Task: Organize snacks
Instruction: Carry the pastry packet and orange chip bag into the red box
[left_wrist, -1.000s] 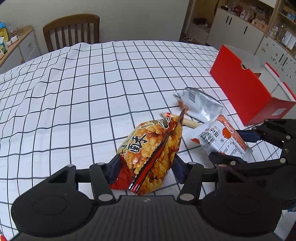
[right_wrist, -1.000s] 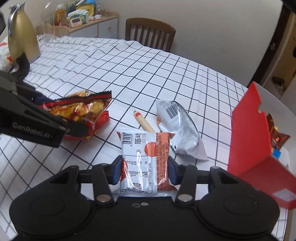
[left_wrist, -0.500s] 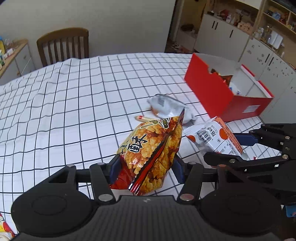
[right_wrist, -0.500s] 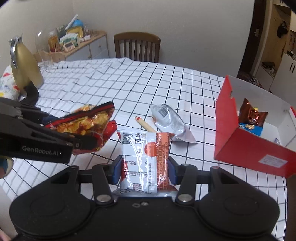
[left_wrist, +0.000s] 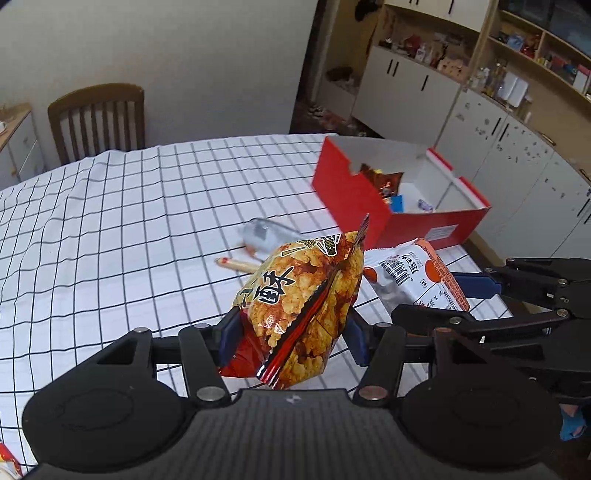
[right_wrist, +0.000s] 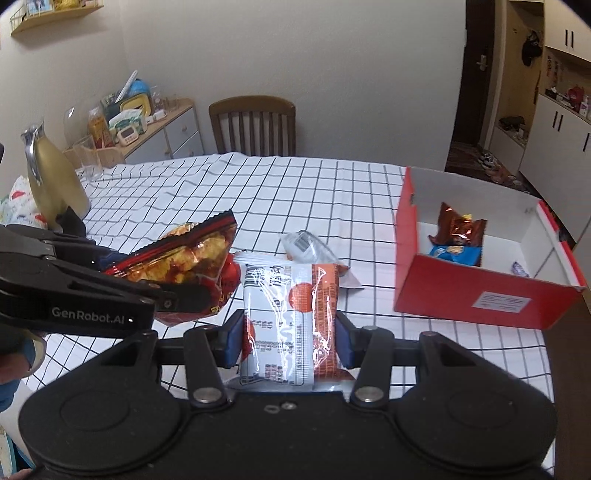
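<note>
Both claws have risen since the earlier frames, lifting their packets clear of the checked surface (left_wrist: 110, 229). Chair (right_wrist: 253, 125) and cabinets (left_wrist: 424, 85) stand behind. Left claw (left_wrist: 291, 334) clamps the orange snack bag (left_wrist: 299, 295); right claw (right_wrist: 290, 338) clamps the white-and-orange packet (right_wrist: 290, 317). Silver packet (left_wrist: 266, 236) and sausage stick (left_wrist: 236, 264) lie near the red box (right_wrist: 476, 291).

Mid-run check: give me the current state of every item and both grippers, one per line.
left gripper: shut on orange snack bag, lifted
right gripper: shut on white-orange packet, lifted
red box: open, holding snacks
silver pouch: lying on table
sausage stick: lying on table
</note>
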